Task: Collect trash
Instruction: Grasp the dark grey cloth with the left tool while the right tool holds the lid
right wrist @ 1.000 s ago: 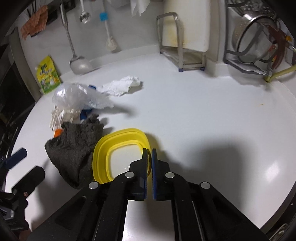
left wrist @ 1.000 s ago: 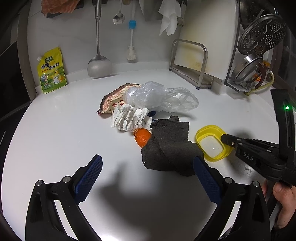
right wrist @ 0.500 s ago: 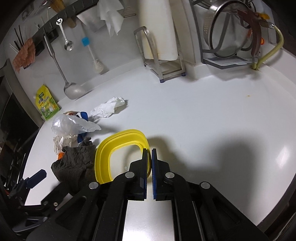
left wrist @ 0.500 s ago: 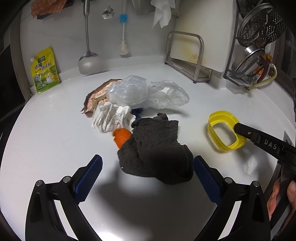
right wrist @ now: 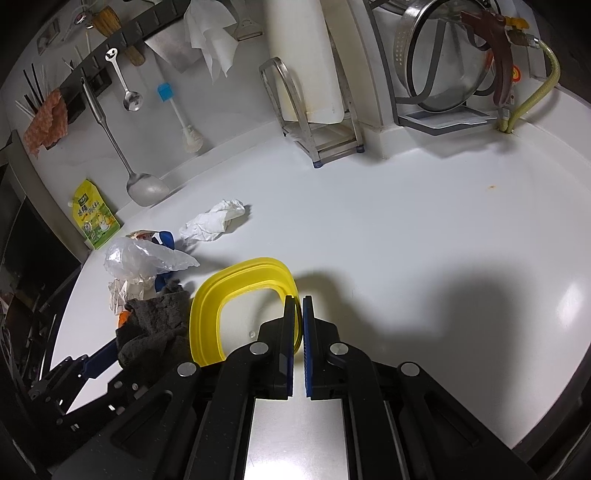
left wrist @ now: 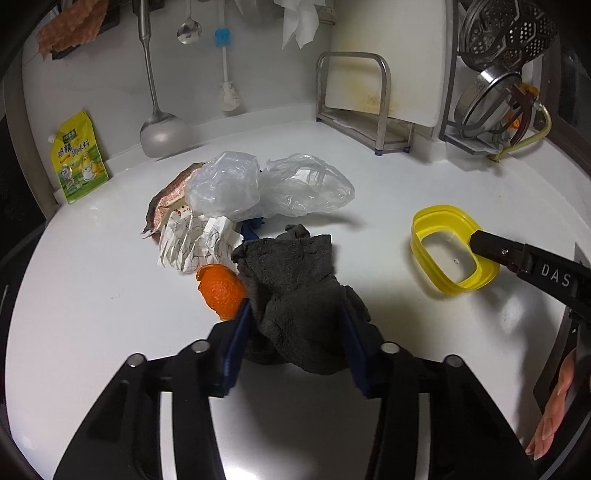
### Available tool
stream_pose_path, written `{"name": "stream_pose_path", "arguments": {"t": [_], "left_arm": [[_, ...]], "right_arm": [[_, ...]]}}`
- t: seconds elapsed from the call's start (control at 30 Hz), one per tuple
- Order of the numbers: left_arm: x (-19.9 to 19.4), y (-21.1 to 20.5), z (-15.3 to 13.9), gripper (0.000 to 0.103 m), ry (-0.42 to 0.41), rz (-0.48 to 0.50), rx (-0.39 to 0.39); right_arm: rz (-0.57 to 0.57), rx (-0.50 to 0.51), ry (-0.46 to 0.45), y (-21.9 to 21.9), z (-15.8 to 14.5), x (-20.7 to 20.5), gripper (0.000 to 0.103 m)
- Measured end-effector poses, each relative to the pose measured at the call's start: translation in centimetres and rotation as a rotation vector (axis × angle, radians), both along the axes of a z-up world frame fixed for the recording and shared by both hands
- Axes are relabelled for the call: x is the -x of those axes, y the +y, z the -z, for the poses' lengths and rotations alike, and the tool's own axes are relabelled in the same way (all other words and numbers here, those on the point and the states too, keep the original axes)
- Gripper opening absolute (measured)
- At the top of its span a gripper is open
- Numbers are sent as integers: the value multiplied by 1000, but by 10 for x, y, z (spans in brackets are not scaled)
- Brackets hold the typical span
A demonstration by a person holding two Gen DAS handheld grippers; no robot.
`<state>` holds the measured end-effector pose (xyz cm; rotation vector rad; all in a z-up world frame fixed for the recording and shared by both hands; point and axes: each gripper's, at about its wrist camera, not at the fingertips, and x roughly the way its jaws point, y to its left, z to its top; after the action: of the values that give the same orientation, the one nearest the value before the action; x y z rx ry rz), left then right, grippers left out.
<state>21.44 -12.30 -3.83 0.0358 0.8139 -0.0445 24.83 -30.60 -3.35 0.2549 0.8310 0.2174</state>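
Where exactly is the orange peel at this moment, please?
In the left wrist view, the orange peel lies left of centre on the counter, against the grey cloth, just below the crumpled paper.

1. Home kitchen, white countertop [right wrist: 406,229] running to a white wall.
2. Wall rail hung with ladle [left wrist: 159,125], spoon [left wrist: 189,31], brush [left wrist: 226,74], cloth [left wrist: 68,26].
3. Cutting board [left wrist: 388,55] upright in metal rack [left wrist: 354,92].
4. Strainer [left wrist: 513,29] and pot lid [left wrist: 487,99] in dish rack.
5. Yellow seasoning pouch [left wrist: 79,157] against wall.

Cloth [left wrist: 295,280] right of peel [left wrist: 221,290], bags [left wrist: 266,186] behind (touching paper [left wrist: 192,243]), container [left wrist: 448,248] farther right
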Motion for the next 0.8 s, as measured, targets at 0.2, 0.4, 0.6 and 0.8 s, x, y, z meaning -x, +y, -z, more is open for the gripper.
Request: {"name": "stream_pose_path", "arguments": {"t": [0.2, 0.4, 0.6, 0.8], "left_arm": [[5, 12, -17, 28, -30, 15, 40], [16, 30, -44, 27, -89, 9, 63], [32, 44, -61, 27, -130, 15, 67], [49, 59, -72, 26, -147, 23, 76]], "right_arm": [[-1, -8, -7, 0, -2, 2, 4], [2, -7, -26, 0, -6, 5, 4], [2, -6, -56, 2, -14, 15, 4], [3, 12, -81, 6, -21, 31, 4]]}}
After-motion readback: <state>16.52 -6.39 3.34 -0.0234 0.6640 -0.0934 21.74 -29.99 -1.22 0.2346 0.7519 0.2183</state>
